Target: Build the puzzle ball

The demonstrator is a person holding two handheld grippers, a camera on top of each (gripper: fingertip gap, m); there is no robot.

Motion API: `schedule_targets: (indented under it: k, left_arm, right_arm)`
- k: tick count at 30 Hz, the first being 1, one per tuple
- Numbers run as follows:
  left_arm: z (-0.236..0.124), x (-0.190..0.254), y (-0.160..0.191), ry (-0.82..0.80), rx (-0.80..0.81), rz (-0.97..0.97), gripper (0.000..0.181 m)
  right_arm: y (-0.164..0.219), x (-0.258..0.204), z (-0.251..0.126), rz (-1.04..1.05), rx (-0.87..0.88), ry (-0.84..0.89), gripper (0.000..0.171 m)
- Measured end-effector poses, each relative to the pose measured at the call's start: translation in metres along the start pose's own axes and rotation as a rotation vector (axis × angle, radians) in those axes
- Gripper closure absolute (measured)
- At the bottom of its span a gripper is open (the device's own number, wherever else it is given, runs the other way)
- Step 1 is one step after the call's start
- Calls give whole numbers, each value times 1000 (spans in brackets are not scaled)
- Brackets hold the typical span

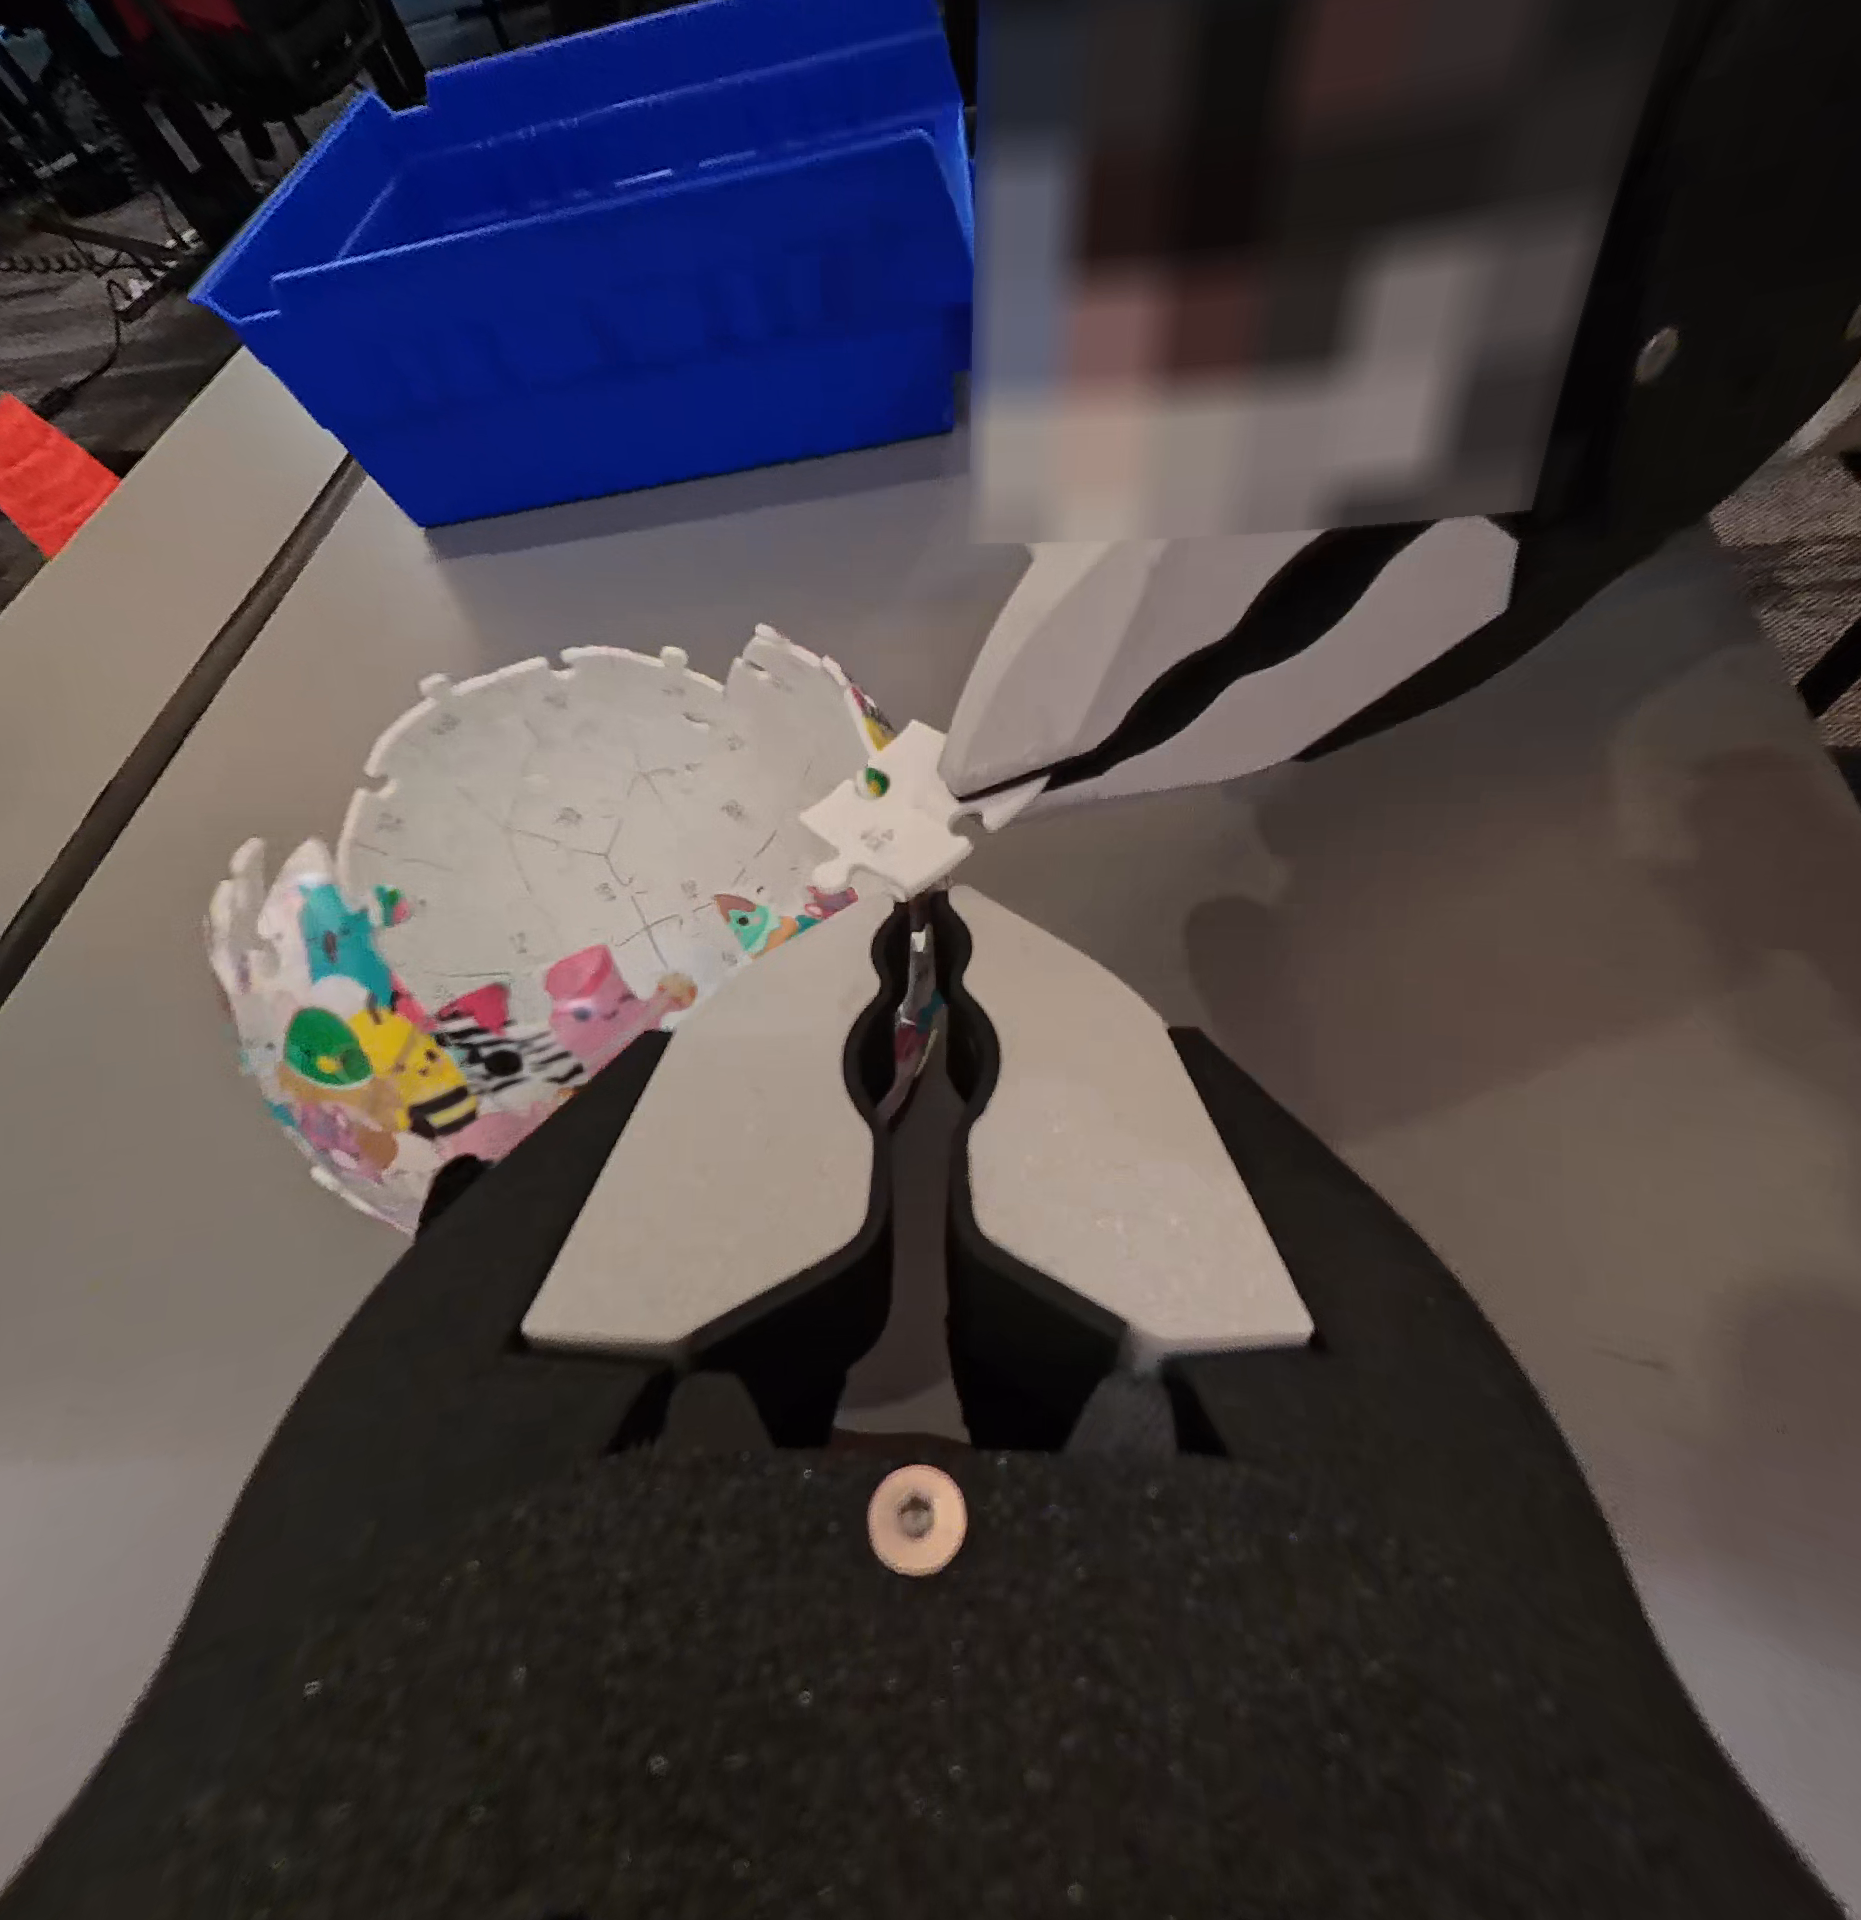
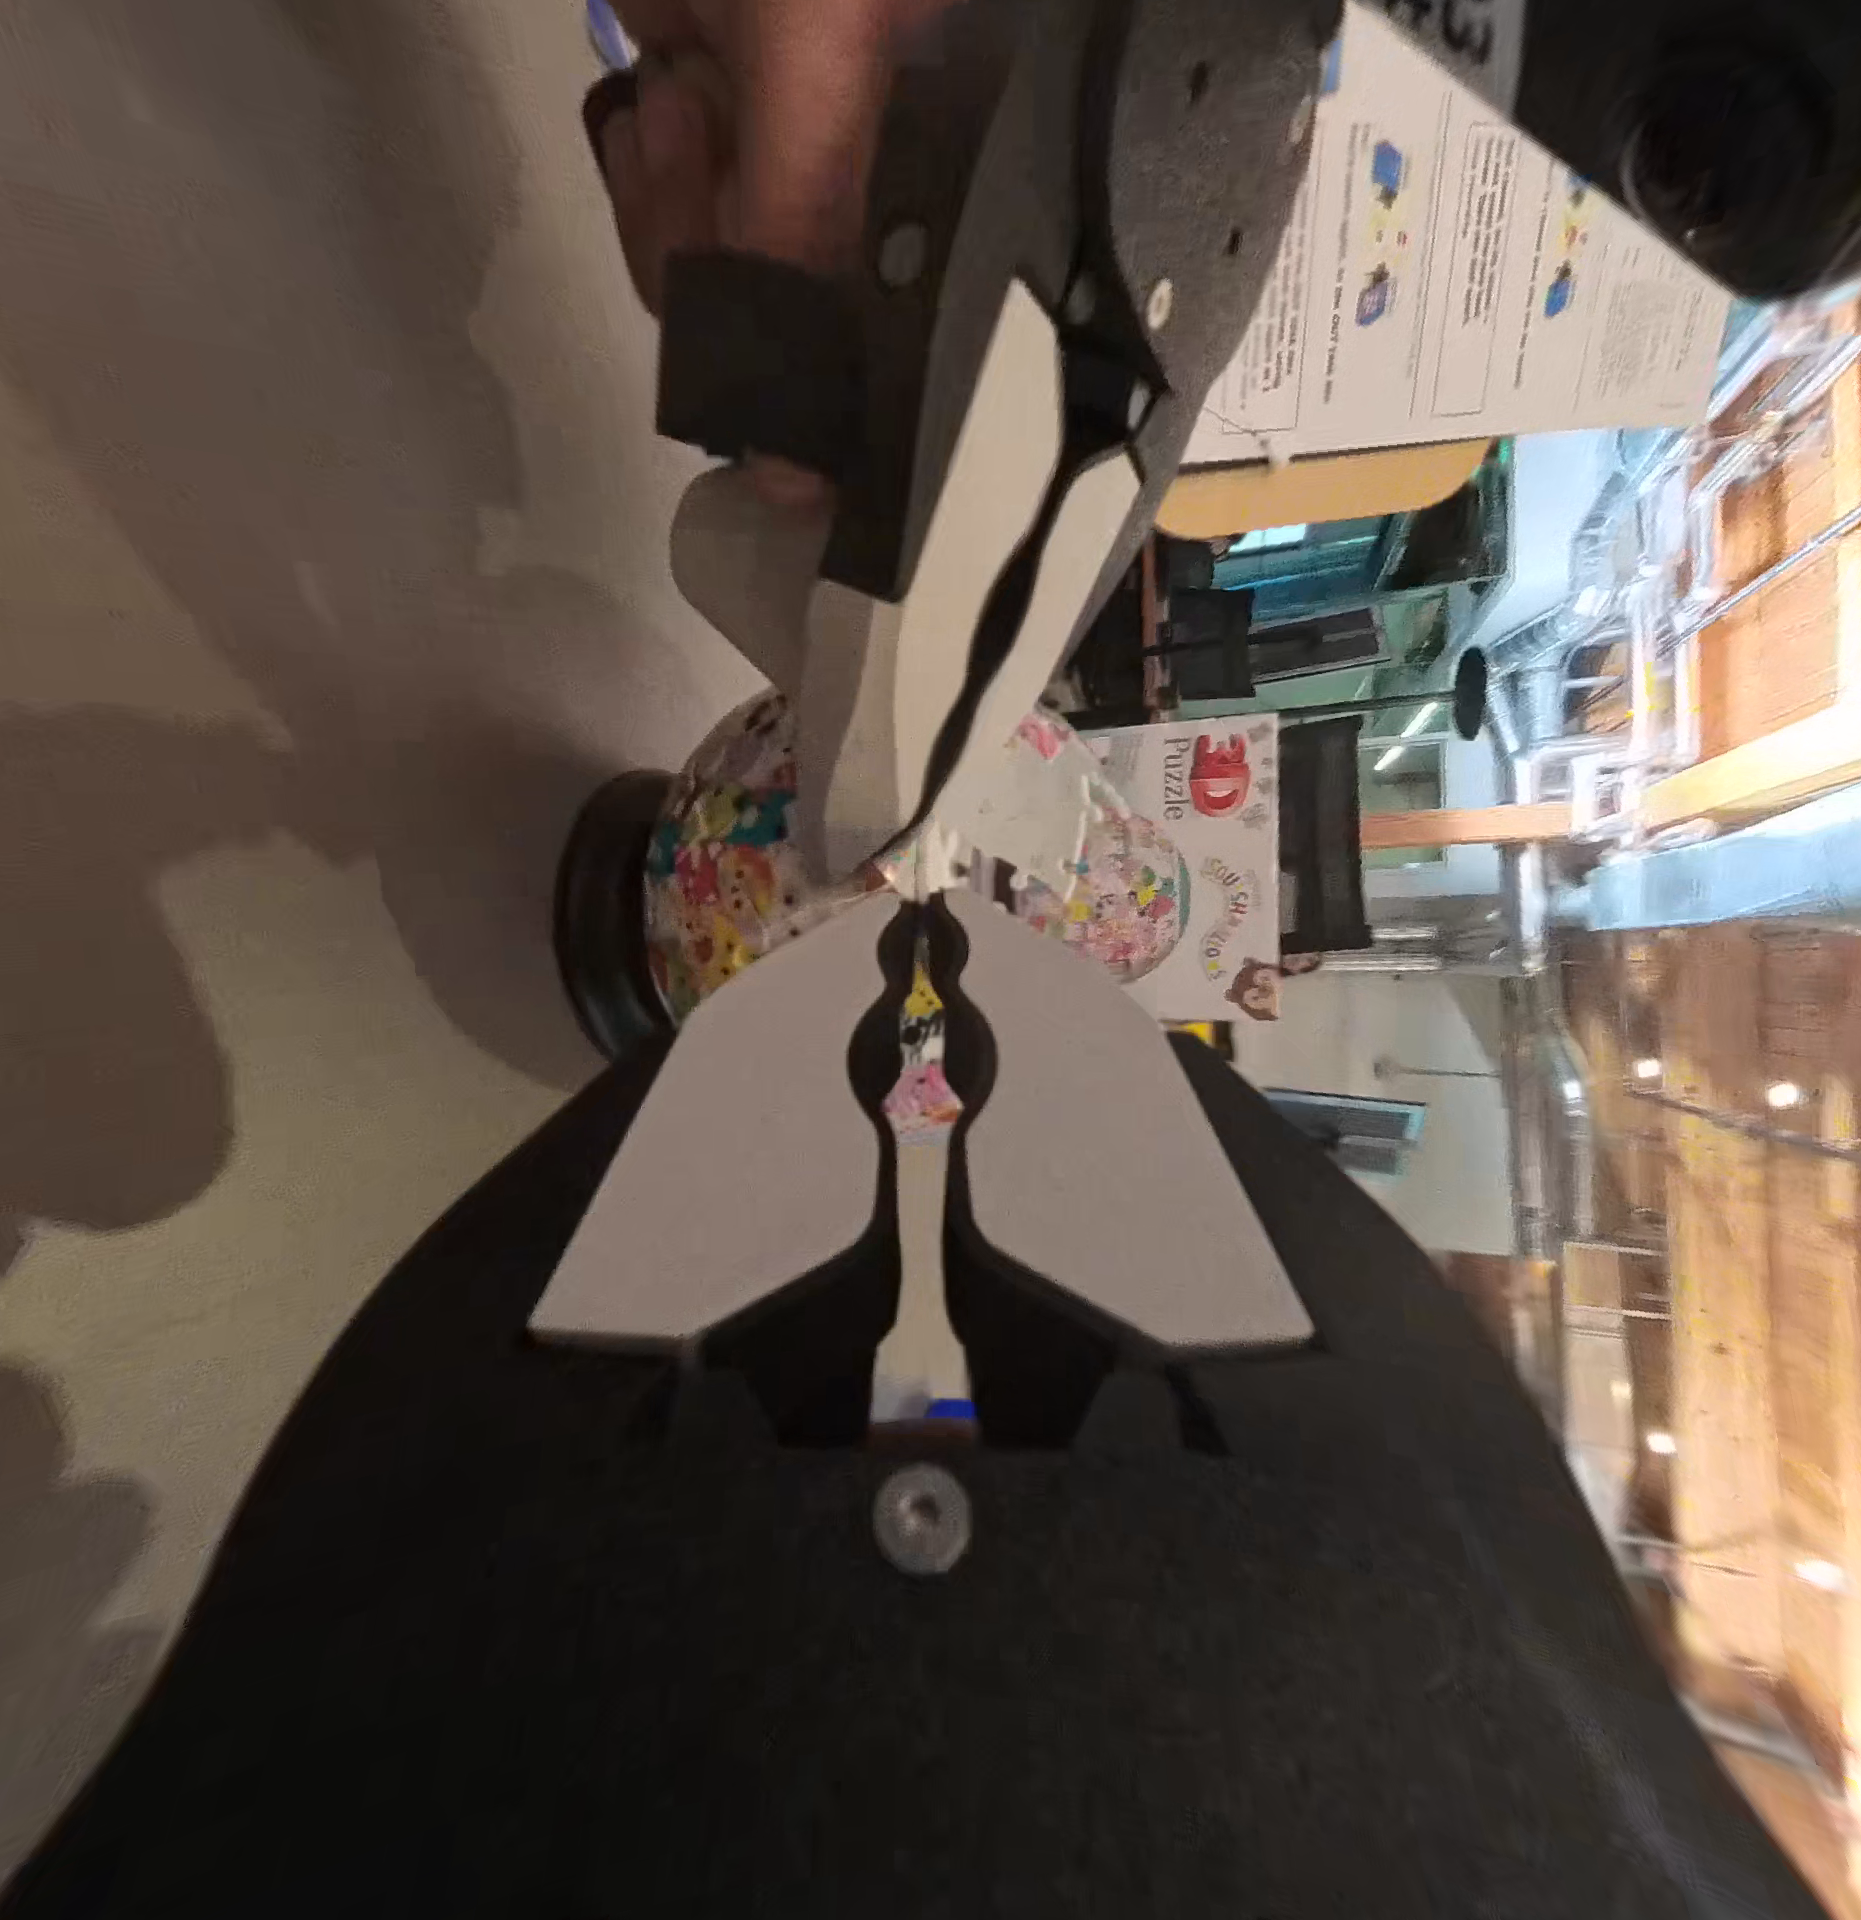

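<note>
The half-built puzzle ball (image 1: 552, 831) is an open bowl, white inside and cartoon-printed outside, on the grey table left of centre. A loose puzzle piece (image 1: 884, 826), white side up, hangs just above the bowl's right rim. My right gripper (image 1: 983, 805) comes in from the upper right, shut on the piece's far tab. My left gripper (image 1: 921, 909) is shut, its tips pinching the piece's near edge. In the right wrist view the ball (image 2: 713, 894) rests on a black ring stand (image 2: 593, 914), and the piece (image 2: 931, 868) sits between my right gripper (image 2: 921, 912) and my left gripper (image 2: 890, 868).
Two nested blue bins (image 1: 635, 312) stand at the back of the table (image 1: 1425, 1039). A seam and the table's edge run along the left. The puzzle's box (image 2: 1206, 831) stands behind the ball. A hand (image 2: 760, 135) holds the left gripper. The tips of both grippers are at nearly the same place.
</note>
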State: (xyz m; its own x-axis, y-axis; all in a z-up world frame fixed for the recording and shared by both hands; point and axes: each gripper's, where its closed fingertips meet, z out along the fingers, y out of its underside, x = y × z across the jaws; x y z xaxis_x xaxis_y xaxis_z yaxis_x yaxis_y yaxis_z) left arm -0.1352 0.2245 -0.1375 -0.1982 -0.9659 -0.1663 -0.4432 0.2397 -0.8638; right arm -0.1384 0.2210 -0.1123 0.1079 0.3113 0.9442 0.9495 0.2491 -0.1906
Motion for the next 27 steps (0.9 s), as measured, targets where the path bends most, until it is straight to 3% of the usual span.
schedule_targets:
  k: [2, 7, 10, 13, 15, 19, 21, 23, 25, 27]
  left_arm:
    - [0, 0, 4, 4, -11, 6, 178]
    - [-9, -2, -3, -2, 37, 24, 177]
    - [-7, 1, -2, 12, 26, 41, 177]
    - [1, 17, -1, 56, 8, 83, 179]
    - [6, 20, -1, 43, -14, 114, 179]
    - [3, 16, -4, 39, 14, 80, 178]
    - [-1, 12, -5, 27, 31, 62, 178]
    - [-2, 11, -7, 28, 43, 53, 178]
    - [-2, 10, -9, 22, 55, 55, 178]
    - [-1, 10, -10, 20, 63, 48, 178]
  right_arm:
    - [0, 1, 2, 318, 44, -116, 170]
    - [6, 19, 9, 1363, 149, -515, 170]
    - [9, 17, 10, 1744, 172, -674, 170]
    - [27, 12, 16, 1803, 83, -621, 170]
    - [19, 25, 12, 1849, 183, -662, 170]
    - [46, 58, -6, 1482, 153, -424, 170]
    - [111, 79, -25, 1267, -67, -181, 170]
    - [210, 96, -59, 1107, -399, 72, 170]
    - [296, 67, -91, 1111, -728, 31, 169]
    - [345, 29, -105, 1202, -871, -63, 169]
